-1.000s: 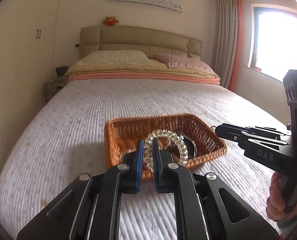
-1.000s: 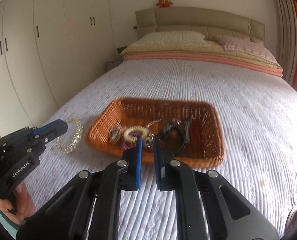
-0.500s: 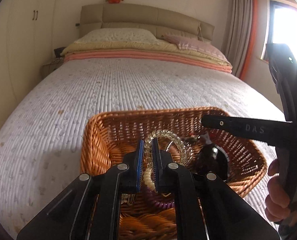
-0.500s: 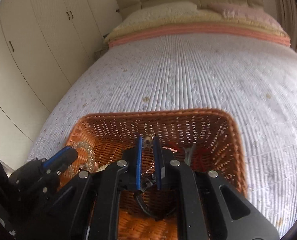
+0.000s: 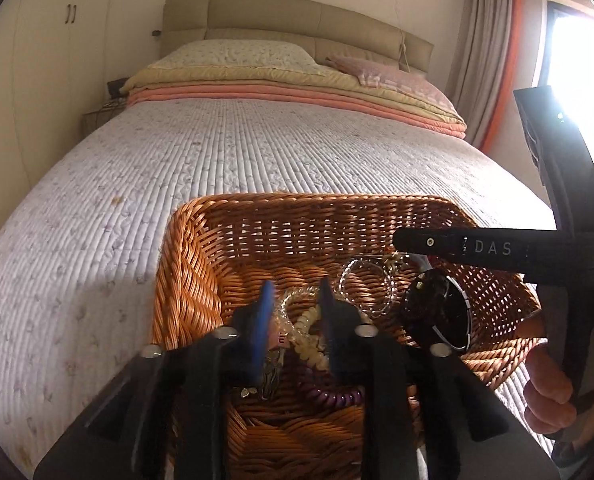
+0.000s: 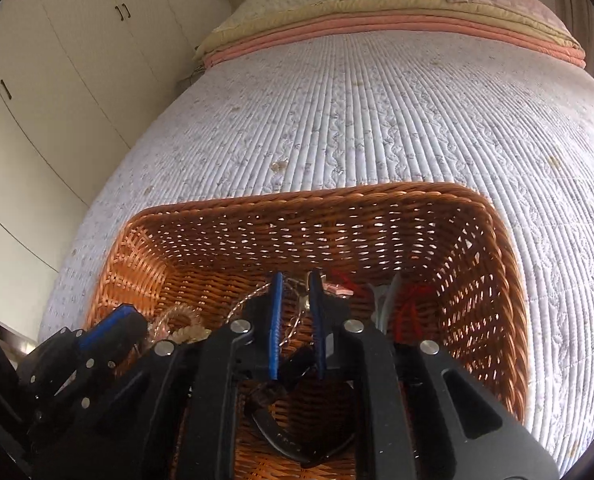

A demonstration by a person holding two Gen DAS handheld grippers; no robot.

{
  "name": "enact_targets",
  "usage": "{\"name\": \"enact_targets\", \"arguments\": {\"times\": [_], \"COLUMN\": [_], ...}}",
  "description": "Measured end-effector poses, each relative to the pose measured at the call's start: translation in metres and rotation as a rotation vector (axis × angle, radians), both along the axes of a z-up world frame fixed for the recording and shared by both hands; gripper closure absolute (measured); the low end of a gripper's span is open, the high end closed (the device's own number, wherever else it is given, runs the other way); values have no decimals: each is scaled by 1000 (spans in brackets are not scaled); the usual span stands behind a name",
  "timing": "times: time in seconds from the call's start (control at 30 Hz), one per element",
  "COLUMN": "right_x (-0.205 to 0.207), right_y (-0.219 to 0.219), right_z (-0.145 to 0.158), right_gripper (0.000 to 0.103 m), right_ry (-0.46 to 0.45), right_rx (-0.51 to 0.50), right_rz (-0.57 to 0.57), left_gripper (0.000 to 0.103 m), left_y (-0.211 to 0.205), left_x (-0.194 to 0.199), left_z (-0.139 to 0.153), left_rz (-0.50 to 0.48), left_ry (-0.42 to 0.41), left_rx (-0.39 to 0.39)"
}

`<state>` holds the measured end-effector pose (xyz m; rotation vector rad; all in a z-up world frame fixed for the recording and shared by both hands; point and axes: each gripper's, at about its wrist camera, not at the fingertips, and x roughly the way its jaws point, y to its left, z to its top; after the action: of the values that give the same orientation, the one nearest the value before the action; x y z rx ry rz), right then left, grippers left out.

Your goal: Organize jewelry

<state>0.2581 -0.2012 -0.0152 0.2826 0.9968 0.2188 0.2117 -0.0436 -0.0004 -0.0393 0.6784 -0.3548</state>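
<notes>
Left gripper (image 5: 295, 312) fingers just opened partway, nothing clamped; the clear bead bracelet (image 5: 297, 312) lies loose between them on the pile in the wicker basket (image 5: 185, 264). Right gripper (image 6: 295, 320) fingers also just parted, narrow gap, a thin silver chain (image 6: 257, 294) under them, not pinched. Purple coil band (image 5: 337, 394) and black watch (image 5: 437, 312) also in the basket. Basket sits on the bed (image 5: 217, 148).
</notes>
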Motion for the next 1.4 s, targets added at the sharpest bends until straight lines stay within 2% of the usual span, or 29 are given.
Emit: {"name": "enact_targets", "arguments": {"times": [0.07, 0.23, 0.3, 0.4, 0.47, 0.6, 0.77, 0.87, 0.93, 1.07, 1.3, 1.4], "right_x": [-8, -39, -63, -101, -126, -181, -244, -265, -270, -271, -271, -268], "right_y": [-3, -15, -20, -24, -23, -22, -9, 2, 3, 7, 5, 3], "right_z": [5, 29, 46, 70, 81, 97, 101, 89, 80, 58, 39, 33], "right_gripper": [73, 65, 49, 46, 44, 28, 11, 11, 11, 11, 11, 11], "right_ry": [-19, -74, -126, -207, -254, -350, -537, -594, -621, -661, -673, -660], "right_rx": [-1, 14, 19, 9, -10, 10, -98, -170, -177, -274, -269, -257], "right_rz": [-7, -14, -24, -28, -33, -45, -126, -148, -145, -174, -155, -154], "left_gripper": [64, 44, 27, 15, 13, 9, 8, 8, 8, 8, 8, 8], "left_y": [1, 8, 12, 20, 22, 28, 31, 29, 25, 15, 5, 9], "left_x": [-9, -41, -61, -100, -126, -169, -206, -217, -220, -220, -221, -222], "left_z": [6, 33, 46, 62, 67, 75, 75, 68, 61, 41, 22, 20], "left_rz": [-7, 4, 19, 47, 62, 114, 185, 222, 251, 271, 238, 241], "left_ry": [-26, -113, -160, -235, -269, -322, -397, -430, -460, -485, -468, -455], "left_rx": [-8, -34, -34, -33, -16, 23, 56, 60, 75, 123, 168, 156]}}
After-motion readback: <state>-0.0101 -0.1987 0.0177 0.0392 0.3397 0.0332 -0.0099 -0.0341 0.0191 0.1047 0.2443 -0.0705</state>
